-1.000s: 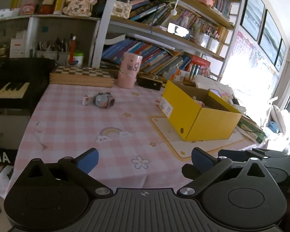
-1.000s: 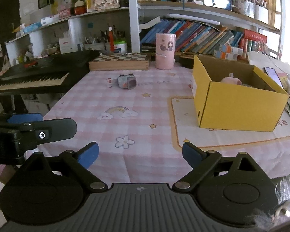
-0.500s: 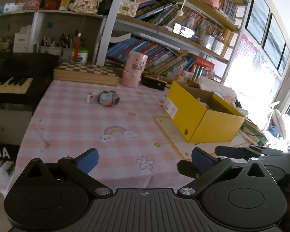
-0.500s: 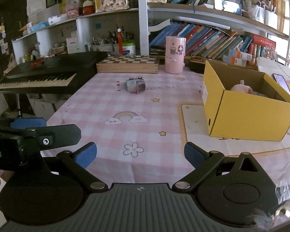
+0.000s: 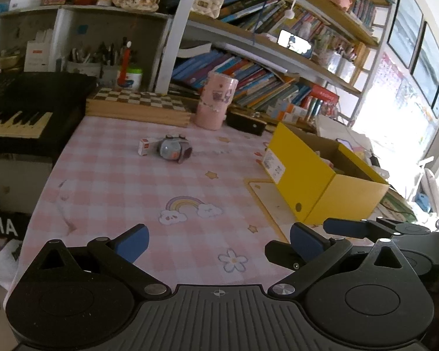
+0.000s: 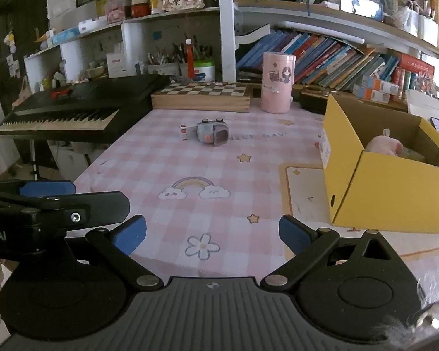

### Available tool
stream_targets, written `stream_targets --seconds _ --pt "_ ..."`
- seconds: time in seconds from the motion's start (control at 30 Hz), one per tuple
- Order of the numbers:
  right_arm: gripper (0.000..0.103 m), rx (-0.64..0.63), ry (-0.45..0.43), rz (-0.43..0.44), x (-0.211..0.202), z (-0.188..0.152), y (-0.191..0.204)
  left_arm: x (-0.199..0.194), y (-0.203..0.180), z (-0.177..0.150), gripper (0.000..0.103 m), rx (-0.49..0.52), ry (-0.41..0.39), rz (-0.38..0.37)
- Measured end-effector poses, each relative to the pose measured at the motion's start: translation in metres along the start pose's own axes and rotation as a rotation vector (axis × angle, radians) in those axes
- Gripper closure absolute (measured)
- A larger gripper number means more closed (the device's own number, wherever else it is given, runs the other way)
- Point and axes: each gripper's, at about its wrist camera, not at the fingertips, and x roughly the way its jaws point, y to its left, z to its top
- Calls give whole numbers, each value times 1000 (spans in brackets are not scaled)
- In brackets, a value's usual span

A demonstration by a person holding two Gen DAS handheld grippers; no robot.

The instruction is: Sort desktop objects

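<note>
A small grey toy camera lies far out on the pink checked tablecloth, with a little white and red box touching its left side. A yellow cardboard box stands open at the right, and a pink soft item lies inside it. My left gripper hangs open over the near table edge, nothing between its blue pads. Beside it on the right, my right gripper is open too and holds nothing.
A pink tumbler and a wooden chessboard box stand at the table's back edge, a black case next to them. A black keyboard borders the table on the left. Bookshelves rise behind.
Both grippers have moved forward over the near table edge; the toy camera and yellow box look closer. Both stay open.
</note>
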Motion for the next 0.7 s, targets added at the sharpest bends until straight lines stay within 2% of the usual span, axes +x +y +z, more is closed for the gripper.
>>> stream_targets --seconds 0.7 --pt "5 -34 40 99 75 56 -38 73 8 48 0 -74 4 73"
